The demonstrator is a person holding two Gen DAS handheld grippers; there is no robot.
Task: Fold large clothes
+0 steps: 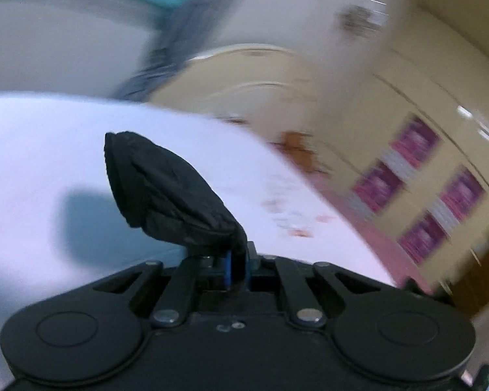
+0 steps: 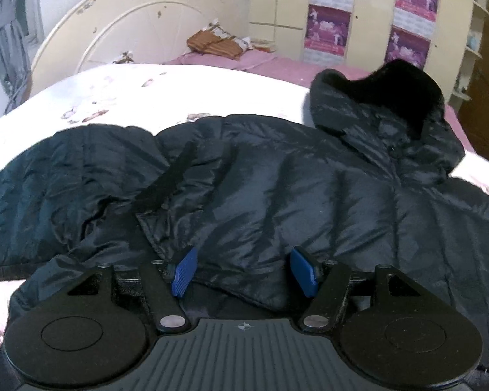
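My left gripper (image 1: 236,268) has its fingers pinched tight on a fold of black quilted fabric (image 1: 166,189), which sticks up and to the left above the white bedspread (image 1: 49,137); that view is badly smeared, so I can't tell which part of the garment this is. My right gripper (image 2: 244,270) hangs with its blue fingers (image 2: 183,272) spread wide, gripping nothing, just above the dark puffer jacket (image 2: 277,189). The jacket lies spread across the bed (image 2: 120,88), hood (image 2: 381,97) toward the right, near the pink sheet (image 2: 277,65). A cream headboard (image 2: 130,16) stands behind.
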